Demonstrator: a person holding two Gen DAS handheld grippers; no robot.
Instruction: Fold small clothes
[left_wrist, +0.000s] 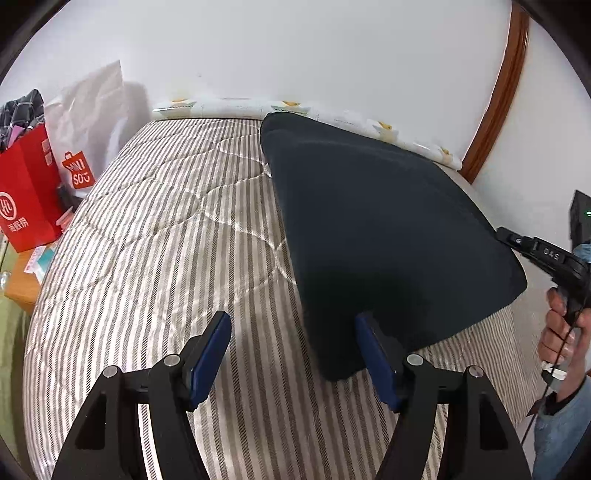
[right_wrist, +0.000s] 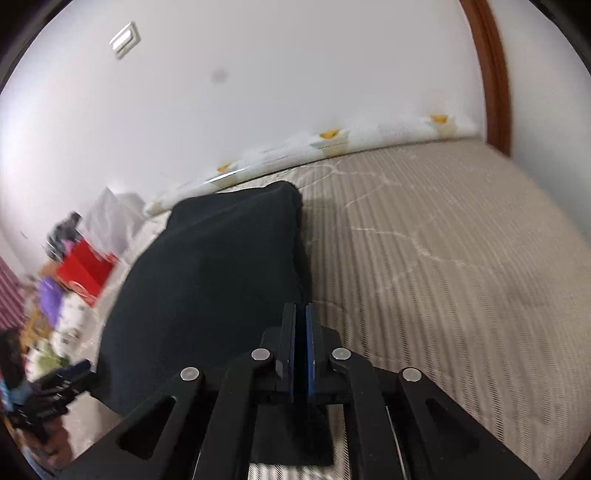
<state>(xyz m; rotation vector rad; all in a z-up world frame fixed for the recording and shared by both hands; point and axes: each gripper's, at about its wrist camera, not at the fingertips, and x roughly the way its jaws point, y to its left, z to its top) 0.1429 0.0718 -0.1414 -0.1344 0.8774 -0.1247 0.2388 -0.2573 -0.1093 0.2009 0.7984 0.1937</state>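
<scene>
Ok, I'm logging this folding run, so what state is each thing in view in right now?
Dark garment: lying on the bed, looks folded, its near corner at the left gripper's right finger.
Left gripper: open, nothing between its pads.
Right gripper: shut, no cloth seen between the pads.
Striped bed cover: spread flat.
Red paper bag: upright, stuffed.

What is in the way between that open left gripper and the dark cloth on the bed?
Nothing visible. The left gripper hangs with its jaws open right at the near corner of the dark cloth, and only bare striped bed cover lies between the jaws. The red bag stands well off at the bedside.
</scene>
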